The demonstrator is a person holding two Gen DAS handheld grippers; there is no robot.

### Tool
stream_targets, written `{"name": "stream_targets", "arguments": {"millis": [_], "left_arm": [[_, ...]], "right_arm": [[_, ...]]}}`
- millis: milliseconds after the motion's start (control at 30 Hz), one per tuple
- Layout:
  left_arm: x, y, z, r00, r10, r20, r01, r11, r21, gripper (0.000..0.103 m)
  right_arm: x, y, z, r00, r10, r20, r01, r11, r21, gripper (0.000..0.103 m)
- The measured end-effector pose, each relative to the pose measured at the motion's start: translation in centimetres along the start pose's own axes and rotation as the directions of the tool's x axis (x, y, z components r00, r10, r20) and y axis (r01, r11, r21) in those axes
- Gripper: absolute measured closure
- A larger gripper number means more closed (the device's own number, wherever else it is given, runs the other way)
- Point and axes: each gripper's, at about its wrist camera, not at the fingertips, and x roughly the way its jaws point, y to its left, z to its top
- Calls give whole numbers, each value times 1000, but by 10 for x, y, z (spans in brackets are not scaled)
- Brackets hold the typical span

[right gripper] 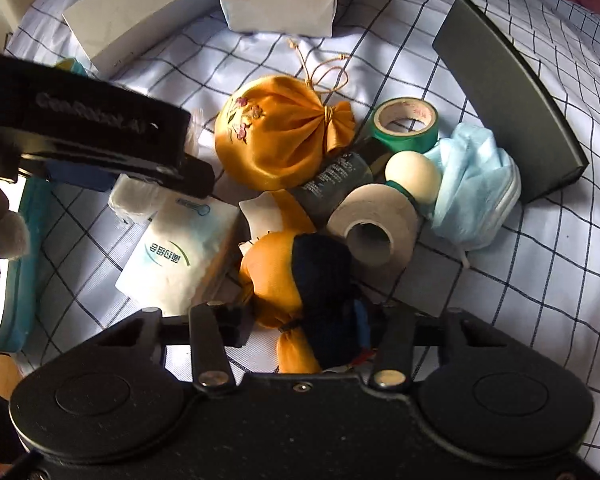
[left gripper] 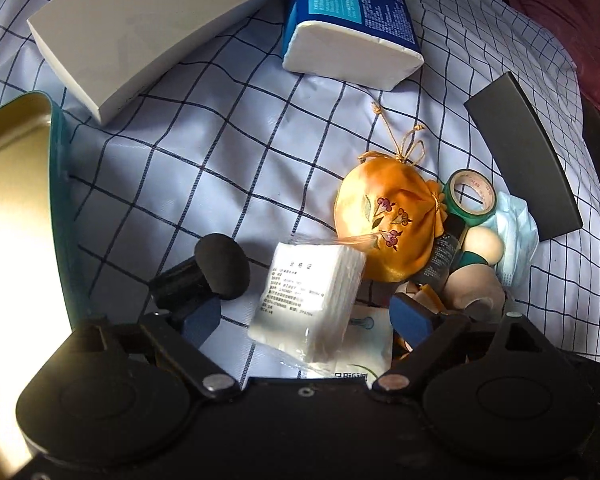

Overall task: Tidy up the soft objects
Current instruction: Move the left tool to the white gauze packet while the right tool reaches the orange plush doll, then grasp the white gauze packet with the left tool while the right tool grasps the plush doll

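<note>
My left hand-held gripper [left gripper: 300, 280] hangs over a bed sheet [left gripper: 204, 152] of white cloth with a dark grid, its jaws spread wide. Between them lies a clear-wrapped pack of white cotton pads [left gripper: 308, 300] with a printed label; neither blue pad touches it. My right hand-held gripper [right gripper: 300, 300] is clenched on a small orange cloth pouch [right gripper: 272, 280], with a dark blue soft piece [right gripper: 324, 280] pressed against it between the jaws. Ahead of both grippers sits a loose heap of things. A larger orange satin drawstring pouch [left gripper: 384, 224] with embroidered flowers lies just beyond the cotton pads, its gold cord trailing on the sheet. Touching it on the right is a roll of green tape [left gripper: 470, 196], and next to that a crumpled light blue face mask [left gripper: 516, 232], a cream ball-shaped cap [left gripper: 482, 246], a dark bottle [right gripper: 336, 176] lying on its side, and a roll of beige tape [right gripper: 376, 224]. A flat white sachet [right gripper: 180, 256] with blue print lies beside the small pouch. Farther off, a blue-and-white pack of tissues [left gripper: 348, 20] and a long white box [left gripper: 148, 28] rest on the sheet, and a long black box [left gripper: 528, 160] lies to the right. At the left edge stands a teal tin [left gripper: 60, 160] with a gold inside.
</note>
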Motion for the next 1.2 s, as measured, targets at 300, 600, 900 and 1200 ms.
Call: {"name": "stream_targets", "arguments": {"millis": [300, 600, 900, 1200], "left_arm": [[5, 15, 2, 1000, -14, 2, 14, 993, -113, 12], [16, 16, 0, 999, -33, -10, 32, 993, -116, 14], [16, -20, -6, 997, -76, -10, 76, 997, 5, 58], [2, -3, 0, 997, -71, 26, 72, 996, -49, 80]], "right_arm": [[-25, -19, 1, 994, 84, 69, -92, 987, 131, 59], [-35, -17, 2, 992, 87, 96, -100, 986, 132, 59], [-46, -26, -2, 991, 59, 121, -79, 983, 167, 60], [-49, -43, -7, 993, 6, 115, -34, 970, 241, 59]]}}
